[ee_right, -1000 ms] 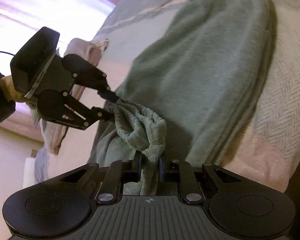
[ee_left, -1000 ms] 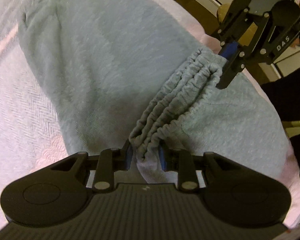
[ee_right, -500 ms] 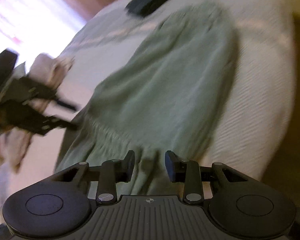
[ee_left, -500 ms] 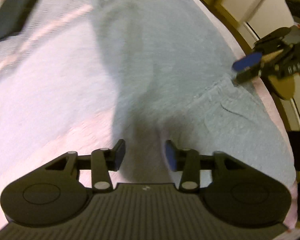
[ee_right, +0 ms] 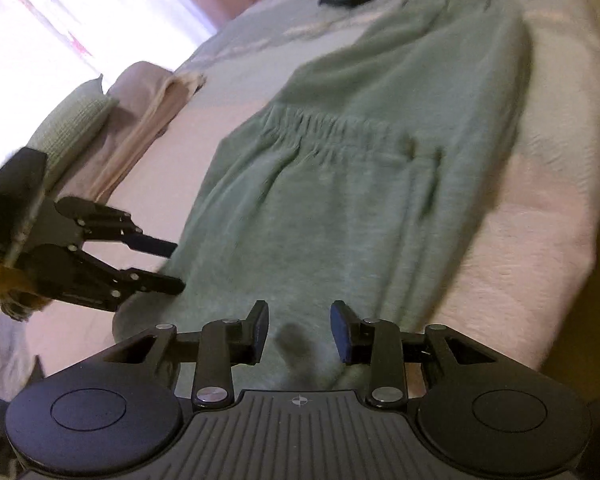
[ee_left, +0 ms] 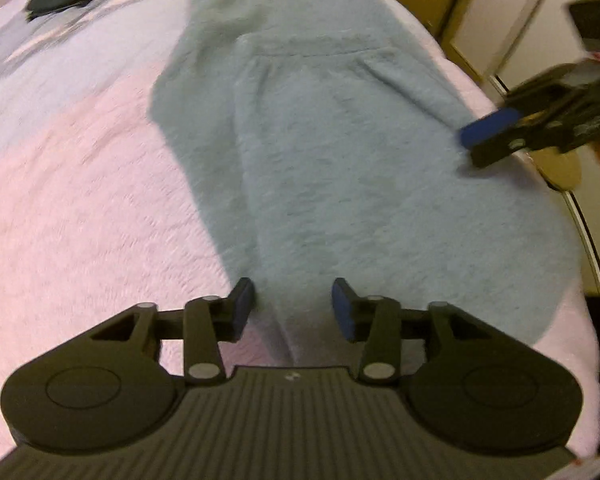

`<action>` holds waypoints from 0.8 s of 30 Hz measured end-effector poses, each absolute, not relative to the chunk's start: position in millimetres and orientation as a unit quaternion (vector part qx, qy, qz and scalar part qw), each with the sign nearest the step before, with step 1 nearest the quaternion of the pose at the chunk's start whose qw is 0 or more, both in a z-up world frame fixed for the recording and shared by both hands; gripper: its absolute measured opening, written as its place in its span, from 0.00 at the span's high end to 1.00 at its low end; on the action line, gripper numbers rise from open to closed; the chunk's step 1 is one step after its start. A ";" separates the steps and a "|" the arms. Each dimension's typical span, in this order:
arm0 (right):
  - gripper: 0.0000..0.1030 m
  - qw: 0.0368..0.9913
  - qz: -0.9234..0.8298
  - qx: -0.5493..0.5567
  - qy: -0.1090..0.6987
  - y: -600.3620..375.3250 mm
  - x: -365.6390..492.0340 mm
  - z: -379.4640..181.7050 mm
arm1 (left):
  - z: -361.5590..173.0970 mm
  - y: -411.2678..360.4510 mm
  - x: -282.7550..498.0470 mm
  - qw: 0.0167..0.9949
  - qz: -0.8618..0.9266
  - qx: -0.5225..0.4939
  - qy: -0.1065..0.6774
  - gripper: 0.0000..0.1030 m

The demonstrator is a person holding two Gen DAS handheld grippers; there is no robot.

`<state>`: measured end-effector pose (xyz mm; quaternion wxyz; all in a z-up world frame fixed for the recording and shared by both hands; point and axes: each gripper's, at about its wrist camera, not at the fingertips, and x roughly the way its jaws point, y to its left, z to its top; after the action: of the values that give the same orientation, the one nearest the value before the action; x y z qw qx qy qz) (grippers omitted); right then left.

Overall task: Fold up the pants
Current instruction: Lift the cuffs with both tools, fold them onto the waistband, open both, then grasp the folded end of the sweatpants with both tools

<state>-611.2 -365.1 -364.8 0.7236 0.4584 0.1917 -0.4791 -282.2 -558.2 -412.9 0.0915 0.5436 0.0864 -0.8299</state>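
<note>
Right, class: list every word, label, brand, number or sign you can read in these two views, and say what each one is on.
No readable text in either view.
Right gripper, seen from the left wrist: pale marks on its black body, too blurred to read.
Small pale emblem on the ribbed housing in the left wrist view: too small to read.
Crosshair symbol on the ribbed housing in the right wrist view: a sign only, no letters.
Pants, bedcover: no print visible.

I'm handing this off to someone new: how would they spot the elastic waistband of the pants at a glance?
Start at the pink bedspread and find the grey-green pants lying across it. In the right wrist view, the waistband is a gathered, ribbed strip that runs across the cloth about midway up. Its tight puckers set it apart from the smooth fleece on either side.
</note>
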 end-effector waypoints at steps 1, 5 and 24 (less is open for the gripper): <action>0.68 0.727 -0.490 0.435 0.207 -354.0 -607.4 -355.6 | -412.9 -561.7 -280.0 0.099 -0.834 0.535 0.094 0.57; 0.44 0.756 -0.494 0.336 0.268 -306.8 -566.6 -321.9 | -383.3 -538.6 -251.9 0.097 -0.850 0.515 0.045 0.65; 0.66 0.735 -0.387 -0.118 0.544 -210.7 -446.0 -419.8 | -466.7 -403.0 -211.9 0.001 -0.773 0.457 -0.440 0.67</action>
<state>-446.0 -210.7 -419.8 0.7353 -0.1178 0.5438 -0.3870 -211.9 -403.0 -466.7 0.0013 0.4571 -0.4395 -0.7732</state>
